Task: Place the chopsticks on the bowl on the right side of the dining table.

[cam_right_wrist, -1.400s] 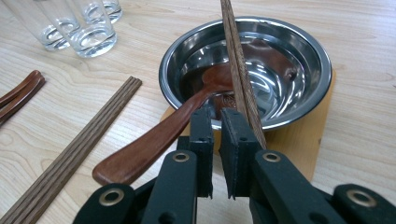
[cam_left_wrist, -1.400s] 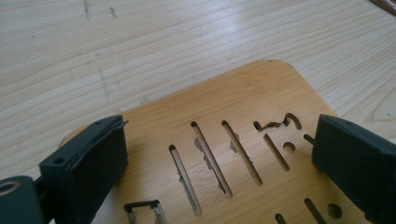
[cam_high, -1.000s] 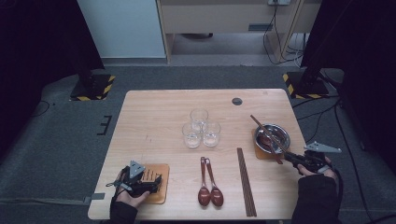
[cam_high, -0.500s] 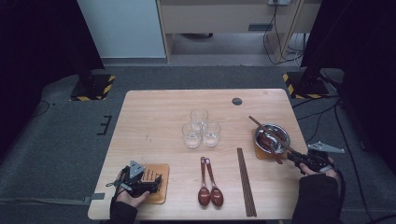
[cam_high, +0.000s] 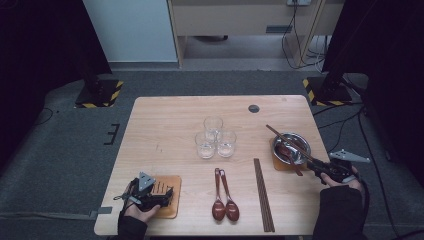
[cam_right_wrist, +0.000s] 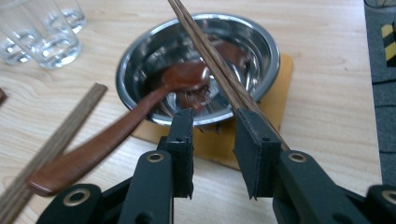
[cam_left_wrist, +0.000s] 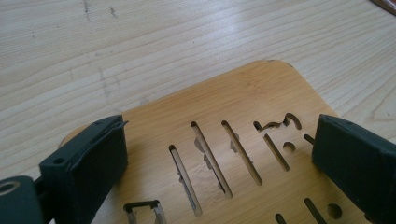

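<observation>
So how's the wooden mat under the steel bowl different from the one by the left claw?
The mat under the bowl carries the steel bowl; the left mat carries no dish, just the left claw over it. The left mat shows cut-out slots. Both are square, rounded wooden mats.

free: back-left tabletop [cam_high: 165, 125] left wide open | blocked: centre taken by glasses [cam_high: 215, 137], front by spoons [cam_high: 223, 197] and chopsticks [cam_high: 263, 195] | right: bowl [cam_high: 292, 147] approach crossed by a chopstick pair [cam_high: 280, 136]

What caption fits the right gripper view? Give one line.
Open tongs beside chopsticks laid across a steel bowl holding a wooden spoon.
</observation>
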The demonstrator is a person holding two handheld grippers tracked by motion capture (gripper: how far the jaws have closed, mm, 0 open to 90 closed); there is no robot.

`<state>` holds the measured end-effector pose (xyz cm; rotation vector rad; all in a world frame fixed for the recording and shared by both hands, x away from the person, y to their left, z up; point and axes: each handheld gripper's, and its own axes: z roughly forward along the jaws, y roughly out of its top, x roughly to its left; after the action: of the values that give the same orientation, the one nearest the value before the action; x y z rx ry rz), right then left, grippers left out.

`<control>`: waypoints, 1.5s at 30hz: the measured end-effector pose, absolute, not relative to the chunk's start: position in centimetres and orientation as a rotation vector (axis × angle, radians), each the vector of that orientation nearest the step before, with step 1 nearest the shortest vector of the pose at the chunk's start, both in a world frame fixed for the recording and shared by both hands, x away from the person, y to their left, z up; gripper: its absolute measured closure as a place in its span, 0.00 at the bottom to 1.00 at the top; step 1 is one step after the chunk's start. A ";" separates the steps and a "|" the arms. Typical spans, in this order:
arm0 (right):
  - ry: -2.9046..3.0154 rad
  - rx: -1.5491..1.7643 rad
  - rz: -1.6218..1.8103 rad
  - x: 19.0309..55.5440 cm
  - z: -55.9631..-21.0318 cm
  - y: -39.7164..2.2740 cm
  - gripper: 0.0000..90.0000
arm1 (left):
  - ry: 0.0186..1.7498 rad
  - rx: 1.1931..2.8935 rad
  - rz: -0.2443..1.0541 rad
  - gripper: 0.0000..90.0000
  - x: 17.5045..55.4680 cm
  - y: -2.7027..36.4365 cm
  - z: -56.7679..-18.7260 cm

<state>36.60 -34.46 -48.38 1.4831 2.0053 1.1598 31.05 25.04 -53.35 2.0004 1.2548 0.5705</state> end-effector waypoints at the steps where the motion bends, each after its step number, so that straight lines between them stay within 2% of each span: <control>1: 2.006 1.476 1.168 36.6 -48.2 -34.4 0.75 | 1.255 2.000 0.571 0.03 31.1 25.0 -53.3; 45: 1.975 1.341 1.243 41.3 -44.5 -31.1 0.60 | 1.254 2.001 0.569 0.02 31.1 25.0 -53.4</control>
<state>41.34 -31.14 -44.49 1.3413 1.9754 1.2431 31.13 24.99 -53.35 2.0011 1.2540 0.5689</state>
